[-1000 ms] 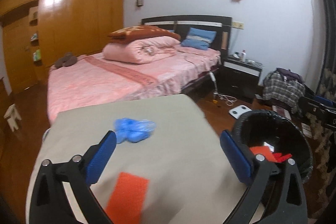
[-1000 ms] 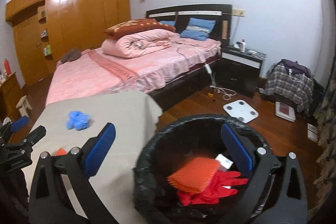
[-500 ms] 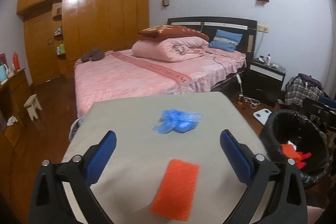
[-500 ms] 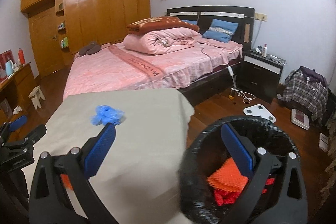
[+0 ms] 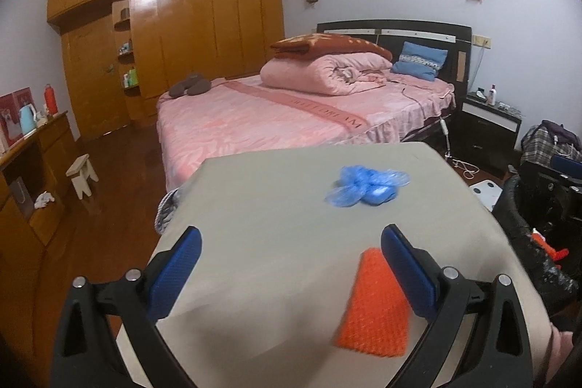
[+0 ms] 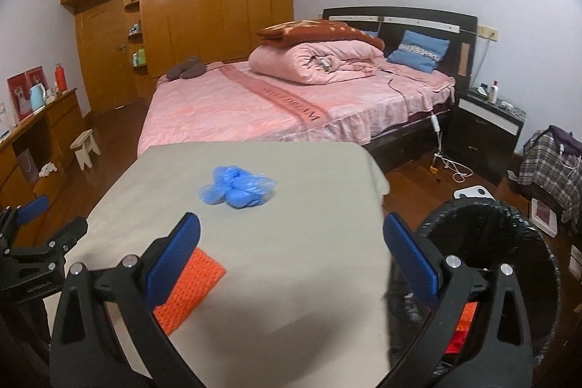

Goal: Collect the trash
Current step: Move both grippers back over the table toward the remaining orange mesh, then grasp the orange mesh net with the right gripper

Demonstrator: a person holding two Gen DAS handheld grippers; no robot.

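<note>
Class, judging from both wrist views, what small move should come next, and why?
Probably lower the open left claw onto the orange pad: it lies flat on the table nearest that claw, while the blue bag sits farther off.

One item of lettering is visible: a dark line of capitals woven along the darker pink band (image 6: 291,99) of the bed cover (image 6: 218,111), far beyond both sets of jaws. In both wrist views it runs upside down and blurred; only the ending "DREAM" is partly readable. No other text, brand, number or sign is legible.
</note>
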